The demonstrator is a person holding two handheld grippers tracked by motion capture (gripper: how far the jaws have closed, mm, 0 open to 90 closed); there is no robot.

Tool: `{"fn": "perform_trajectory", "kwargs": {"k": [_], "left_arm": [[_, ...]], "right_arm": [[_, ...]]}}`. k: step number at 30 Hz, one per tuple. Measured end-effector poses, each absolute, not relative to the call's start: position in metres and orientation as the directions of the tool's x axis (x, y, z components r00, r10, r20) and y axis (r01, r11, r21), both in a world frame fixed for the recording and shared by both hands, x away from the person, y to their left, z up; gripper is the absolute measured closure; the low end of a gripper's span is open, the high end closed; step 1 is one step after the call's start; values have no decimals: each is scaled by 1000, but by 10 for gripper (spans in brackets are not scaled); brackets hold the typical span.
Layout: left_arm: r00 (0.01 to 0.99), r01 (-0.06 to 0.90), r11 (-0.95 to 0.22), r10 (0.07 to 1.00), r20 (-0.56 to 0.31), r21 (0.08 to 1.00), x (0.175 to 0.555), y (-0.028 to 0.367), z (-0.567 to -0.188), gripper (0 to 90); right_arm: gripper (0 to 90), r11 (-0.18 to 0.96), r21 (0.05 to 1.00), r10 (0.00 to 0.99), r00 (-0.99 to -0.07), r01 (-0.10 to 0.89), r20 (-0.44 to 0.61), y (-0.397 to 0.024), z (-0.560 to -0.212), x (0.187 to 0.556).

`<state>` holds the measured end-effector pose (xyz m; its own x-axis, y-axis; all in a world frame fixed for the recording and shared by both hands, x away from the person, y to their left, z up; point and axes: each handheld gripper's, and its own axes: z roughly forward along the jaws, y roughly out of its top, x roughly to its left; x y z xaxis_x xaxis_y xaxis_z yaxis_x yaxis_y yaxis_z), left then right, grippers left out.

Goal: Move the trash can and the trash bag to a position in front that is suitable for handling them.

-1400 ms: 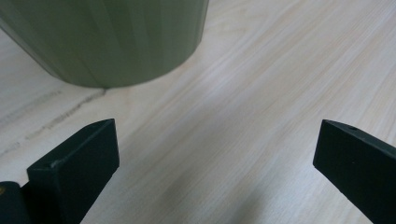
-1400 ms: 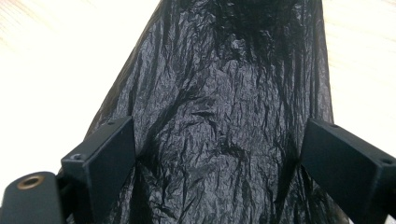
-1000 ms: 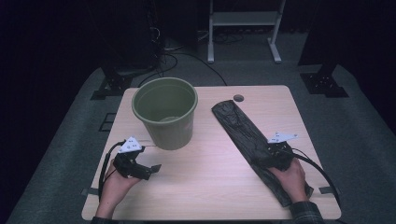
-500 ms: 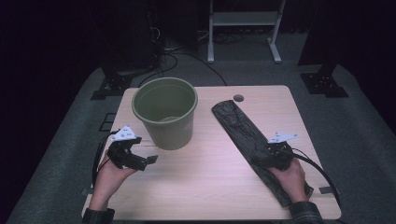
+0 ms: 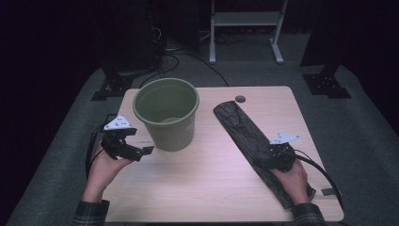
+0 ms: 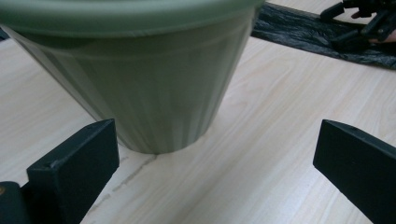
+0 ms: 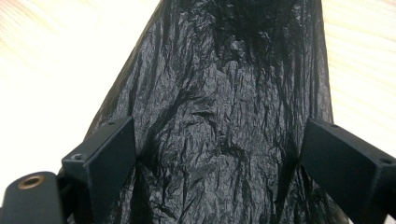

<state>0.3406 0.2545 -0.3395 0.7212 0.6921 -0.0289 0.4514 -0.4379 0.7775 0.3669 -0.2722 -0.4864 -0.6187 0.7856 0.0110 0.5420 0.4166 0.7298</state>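
A green plastic bin point(image 5: 166, 113) stands upright on the wooden table point(image 5: 211, 183), left of centre. A folded black plastic bag point(image 5: 249, 136) lies flat in a long strip on the table's right side. My left gripper point(image 5: 147, 149) is open just left of the bin's base, jaws pointing at the bin point(image 6: 140, 84). My right gripper point(image 5: 267, 155) rests over the near part of the bag, open. Its jaws stand wide on either side of the crinkled bag point(image 7: 224, 116).
A small round grommet point(image 5: 240, 99) sits in the table's far edge. Cables trail off both grippers. A white stand point(image 5: 244, 23) and dark equipment stand on the grey floor beyond the table.
My left gripper has lifted off the table, moved away from me toward the bin and turned its jaws at the bin's base. The right gripper has stayed on the bag.
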Motion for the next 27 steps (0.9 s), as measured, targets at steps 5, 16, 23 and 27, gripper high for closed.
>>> {"fn": "perform_trajectory", "kwargs": {"k": [5, 16, 23, 27], "left_arm": [[719, 448, -431, 694, -29, 783, 347, 257, -329, 0], [708, 443, -433, 706, -9, 785, 364, 263, -307, 0], [700, 429, -421, 715, 1, 799, 377, 264, -295, 0], [699, 416, -418, 715, 10, 807, 389, 266, -290, 0]], "right_arm": [[93, 416, 730, 787, -617, 543, 11, -272, -486, 367], [93, 415, 729, 788, -616, 544, 11, -273, -486, 367], [93, 415, 730, 788, -616, 544, 11, -273, -486, 367], [93, 415, 730, 788, -616, 544, 11, -273, -486, 367]]}}
